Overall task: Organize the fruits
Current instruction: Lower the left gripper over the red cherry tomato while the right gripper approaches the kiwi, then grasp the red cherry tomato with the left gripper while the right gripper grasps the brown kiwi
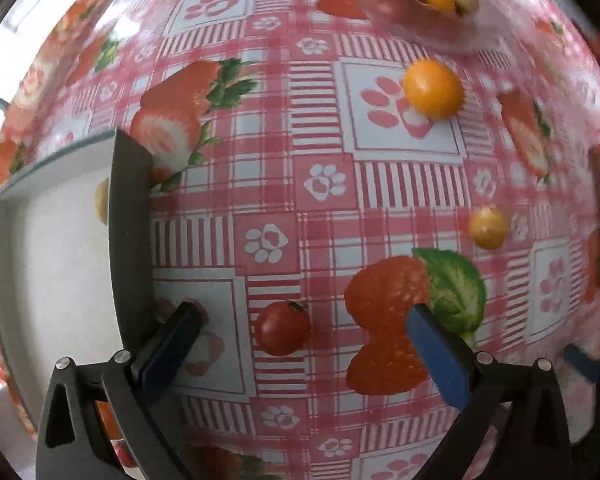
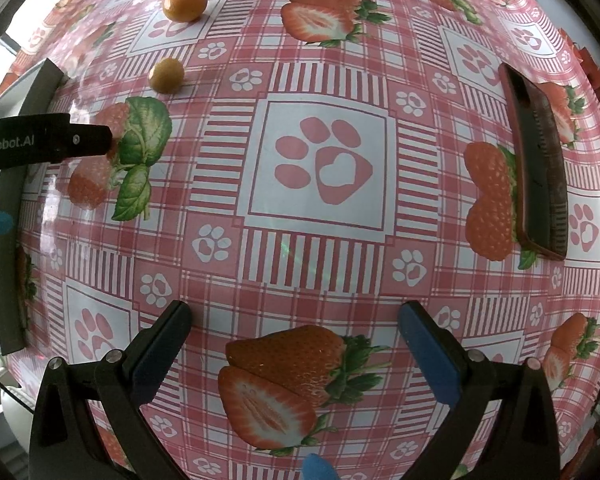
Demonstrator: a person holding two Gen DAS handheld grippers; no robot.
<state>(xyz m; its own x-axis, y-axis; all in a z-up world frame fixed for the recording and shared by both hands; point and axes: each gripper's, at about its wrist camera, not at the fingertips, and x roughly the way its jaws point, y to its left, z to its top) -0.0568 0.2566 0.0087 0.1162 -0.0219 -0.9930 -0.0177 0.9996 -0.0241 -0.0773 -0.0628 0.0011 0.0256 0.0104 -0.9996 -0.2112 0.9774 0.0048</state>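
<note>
The left hand-held gripper [image 1: 304, 344] hung wide open over the surface [image 1: 260, 168], which was covered with a pink checked cloth printed with strawberries and paw marks, and gripped nothing. A small red tomato [image 1: 284, 328] lay on the cloth between its blue-padded fingers, touching neither. Farther off to the right sat a small yellow fruit [image 1: 487, 227], and beyond that a larger orange fruit [image 1: 433, 89]. At the far right edge stood a clear bowl [image 1: 384, 8] holding more orange and pale fruits. A white tray with a dark rim [image 1: 130, 208] lay at the left. The right hand-held gripper [image 2: 296, 344] was also spread wide and empty, above bare cloth; a dark, flat phone-like object [image 2: 538, 164] lay to its far right.
</note>
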